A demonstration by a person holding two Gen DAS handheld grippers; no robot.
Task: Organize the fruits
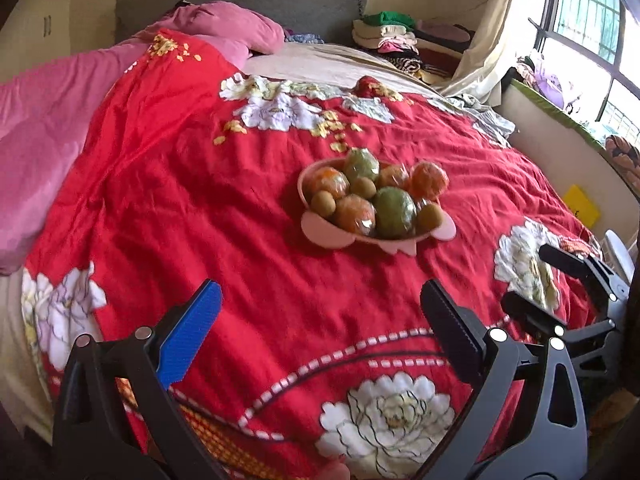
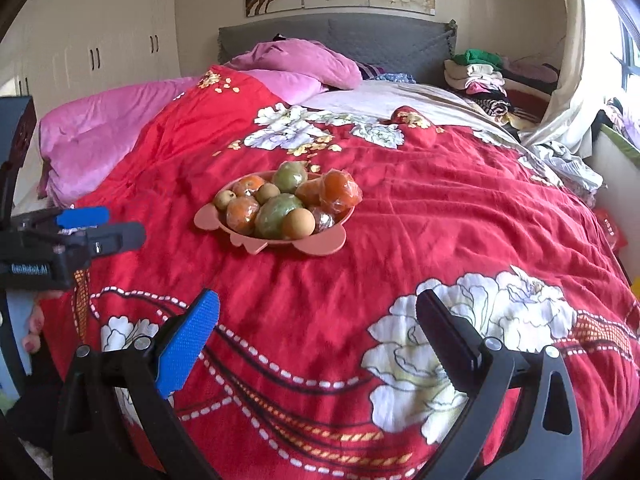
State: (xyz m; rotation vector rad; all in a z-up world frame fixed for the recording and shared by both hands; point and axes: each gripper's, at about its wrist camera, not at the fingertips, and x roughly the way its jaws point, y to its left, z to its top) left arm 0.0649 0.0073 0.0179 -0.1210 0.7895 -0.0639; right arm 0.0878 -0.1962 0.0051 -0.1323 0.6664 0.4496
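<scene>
A pink flower-shaped plate point(image 1: 316, 226) point(image 2: 208, 216) sits mid-bed on the red floral quilt. It is piled with plastic-wrapped oranges point(image 1: 355, 214) point(image 2: 340, 192), green fruits point(image 1: 394, 212) point(image 2: 278, 210) and small brown round fruits point(image 1: 322, 203) point(image 2: 298, 223). My left gripper point(image 1: 320, 312) is open and empty, well short of the plate. My right gripper point(image 2: 318, 320) is open and empty, also short of the plate. The right gripper point(image 1: 532, 284) shows at the right edge of the left wrist view; the left gripper point(image 2: 104, 226) shows at the left edge of the right wrist view.
The red quilt point(image 2: 440, 220) covers most of the bed. A pink duvet point(image 2: 120, 120) lies at the far left, folded clothes point(image 2: 480, 76) at the head right. A window and a sill with clutter point(image 1: 560, 92) are to the right. Wardrobes point(image 2: 100, 40) stand behind.
</scene>
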